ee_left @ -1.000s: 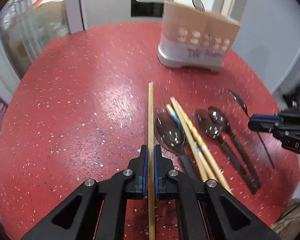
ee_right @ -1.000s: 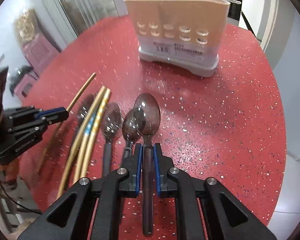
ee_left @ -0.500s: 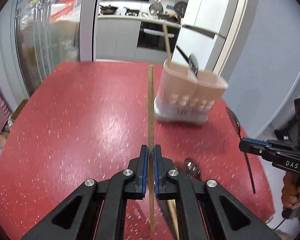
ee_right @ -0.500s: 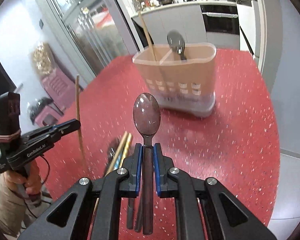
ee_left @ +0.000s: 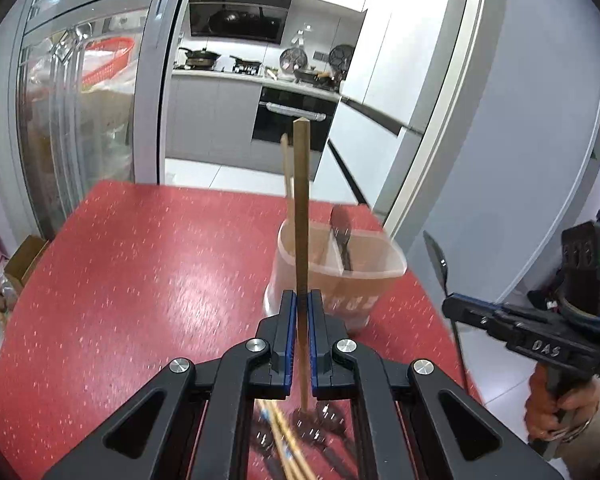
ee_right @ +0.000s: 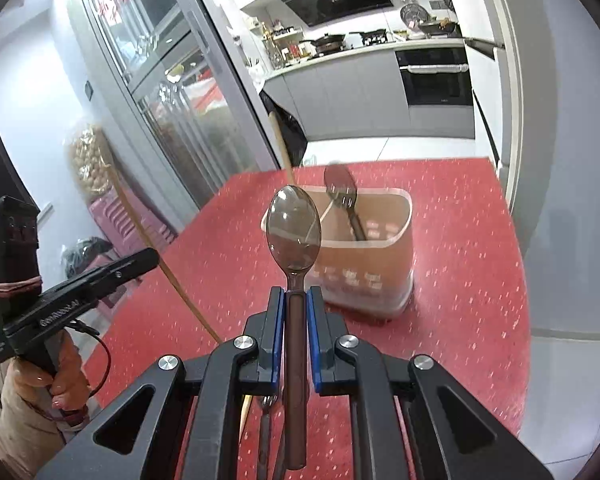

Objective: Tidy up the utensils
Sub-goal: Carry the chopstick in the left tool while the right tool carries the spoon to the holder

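Observation:
My left gripper (ee_left: 300, 300) is shut on a wooden chopstick (ee_left: 301, 208) that stands upright, raised above the red table (ee_left: 140, 280). My right gripper (ee_right: 296, 296) is shut on the handle of a dark translucent spoon (ee_right: 294, 236), bowl pointing up. Ahead of both stands the beige two-compartment utensil holder (ee_left: 364, 284) (ee_right: 372, 256), with one chopstick (ee_left: 287, 176) in its left part and a dark utensil (ee_right: 342, 190) in its right part. In the left wrist view the right gripper (ee_left: 452, 304) shows at the right, with the spoon (ee_left: 438, 258).
More chopsticks and spoons (ee_left: 284, 448) lie on the table under the left gripper, partly hidden. A person's hands (ee_right: 60, 380) hold both gripper handles. Glass cabinet doors (ee_left: 80, 112) stand left, and a kitchen counter with an oven (ee_right: 436, 76) lies beyond the table's far edge.
Both grippers have risen off the table with the chopstick and the spoon and tilted up, so the utensil holder now sits lower and closer in both views.

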`<state>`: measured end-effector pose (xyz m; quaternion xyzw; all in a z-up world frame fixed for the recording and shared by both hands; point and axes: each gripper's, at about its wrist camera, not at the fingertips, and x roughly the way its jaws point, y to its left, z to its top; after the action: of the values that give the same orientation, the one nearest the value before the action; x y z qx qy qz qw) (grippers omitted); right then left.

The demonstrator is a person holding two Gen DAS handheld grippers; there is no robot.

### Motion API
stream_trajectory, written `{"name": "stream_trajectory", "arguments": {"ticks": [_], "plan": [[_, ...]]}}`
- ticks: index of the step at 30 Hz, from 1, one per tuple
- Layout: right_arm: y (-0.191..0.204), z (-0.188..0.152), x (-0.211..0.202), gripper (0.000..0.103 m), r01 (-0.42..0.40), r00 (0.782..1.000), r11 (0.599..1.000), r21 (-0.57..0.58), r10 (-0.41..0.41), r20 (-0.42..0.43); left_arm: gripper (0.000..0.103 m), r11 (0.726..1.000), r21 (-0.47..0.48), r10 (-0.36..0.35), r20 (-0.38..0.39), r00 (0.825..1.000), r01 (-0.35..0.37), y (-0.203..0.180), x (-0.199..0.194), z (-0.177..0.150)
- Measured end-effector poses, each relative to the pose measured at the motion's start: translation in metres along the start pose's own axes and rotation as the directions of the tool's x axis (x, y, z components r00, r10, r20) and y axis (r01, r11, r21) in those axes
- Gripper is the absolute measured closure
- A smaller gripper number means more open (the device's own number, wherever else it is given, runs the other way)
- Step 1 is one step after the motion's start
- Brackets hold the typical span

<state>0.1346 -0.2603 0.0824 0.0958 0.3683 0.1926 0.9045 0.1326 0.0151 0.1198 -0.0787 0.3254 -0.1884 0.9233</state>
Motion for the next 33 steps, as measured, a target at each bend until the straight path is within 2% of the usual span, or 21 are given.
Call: {"name": "stream_trajectory", "arguments": {"ticks": [8,16,25,33], "plan": [[-0.011,0.048,-0.002,0.091,0.016,0.996,1.0,0.007,-0.016,0.085,0.072,1.0,0.026,-0.019,0.1,0.995,0.017,-0.013,-0.003,0.062],[-0.025,0.084,0.021,0.091,0.038,0.989,0.999,0.015,-0.04,0.145,0.072,0.999,0.04,-0.006,0.131,0.991,0.0,-0.017,0.028,0.102],[-0.035,0.112,0.06,0.091,0.086,0.976,0.996,0.0,-0.084,0.203,0.072,0.999,0.045,0.007,0.085,0.996,-0.011,-0.016,0.077,0.105],[-0.038,0.099,0.096,0.091,0.115,0.974,0.993,-0.04,-0.105,0.202,0.072,0.999,0.028,0.039,0.002,0.999,-0.039,-0.007,0.118,0.088]]}}
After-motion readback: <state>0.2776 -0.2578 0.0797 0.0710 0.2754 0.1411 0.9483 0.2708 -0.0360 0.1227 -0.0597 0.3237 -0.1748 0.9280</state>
